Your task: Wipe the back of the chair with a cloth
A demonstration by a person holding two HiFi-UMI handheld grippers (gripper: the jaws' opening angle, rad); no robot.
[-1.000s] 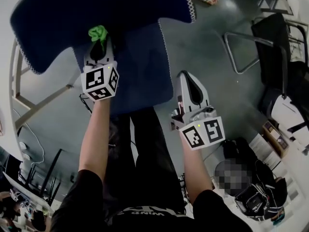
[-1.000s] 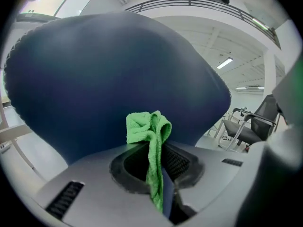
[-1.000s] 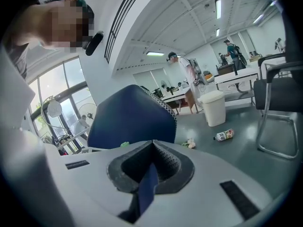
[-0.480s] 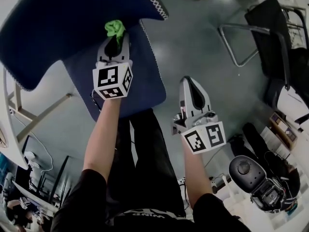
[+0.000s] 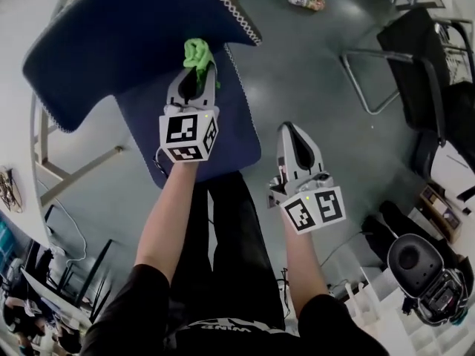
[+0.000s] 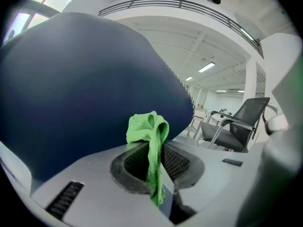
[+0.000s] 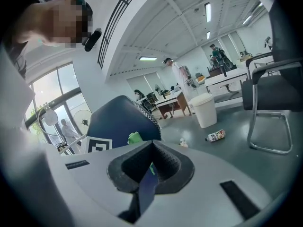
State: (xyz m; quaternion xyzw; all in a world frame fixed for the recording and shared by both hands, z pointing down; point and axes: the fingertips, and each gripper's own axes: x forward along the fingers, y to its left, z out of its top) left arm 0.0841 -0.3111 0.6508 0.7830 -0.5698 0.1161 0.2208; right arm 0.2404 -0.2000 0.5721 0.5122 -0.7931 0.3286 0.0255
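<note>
The left gripper (image 5: 197, 71) is held farther ahead on a bare, outstretched left forearm (image 5: 169, 213). In the left gripper view its jaws are seen pressed together on a green cloth (image 6: 150, 141). The right gripper (image 5: 292, 130) is held nearer the body on a bare right forearm (image 5: 297, 262), its jaws closed on each other with nothing between them, and both grippers are pointed forward, away from the body.

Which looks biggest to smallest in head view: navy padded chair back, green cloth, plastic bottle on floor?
1. Navy padded chair back, by far.
2. Green cloth and plastic bottle look alike; cloth is nearer, so unranked.
</note>
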